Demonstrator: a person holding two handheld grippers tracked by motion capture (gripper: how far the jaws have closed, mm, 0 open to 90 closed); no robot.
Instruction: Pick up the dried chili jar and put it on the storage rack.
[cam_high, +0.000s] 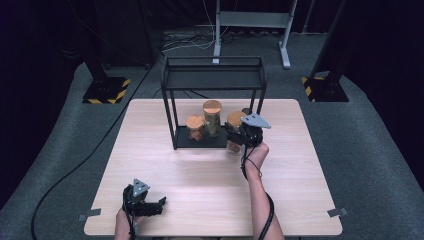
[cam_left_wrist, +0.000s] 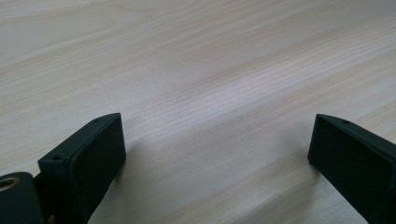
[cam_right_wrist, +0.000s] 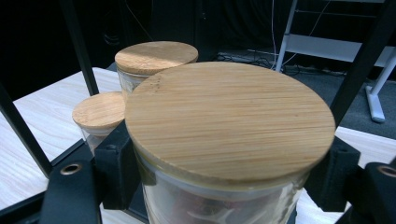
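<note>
A glass jar with a bamboo lid (cam_high: 235, 120) (cam_right_wrist: 229, 121) sits at the right front corner of the black two-tier rack (cam_high: 215, 80). My right gripper (cam_high: 233, 136) (cam_right_wrist: 226, 186) is shut on this jar, one jaw on each side of the glass below the lid. On the rack's lower shelf stand a tall lidded jar (cam_high: 212, 117) (cam_right_wrist: 156, 56) and a short lidded jar (cam_high: 195, 127) (cam_right_wrist: 99, 109). My left gripper (cam_high: 160, 203) (cam_left_wrist: 217, 154) rests low over the wooden table (cam_high: 200, 180) near its front left, open, with nothing between the jaws.
The rack's thin black posts (cam_right_wrist: 77, 51) stand close to the held jar. Beyond the table are two black stands with yellow-striped bases (cam_high: 105, 90), a grey metal frame (cam_high: 252, 20) and cables on the floor.
</note>
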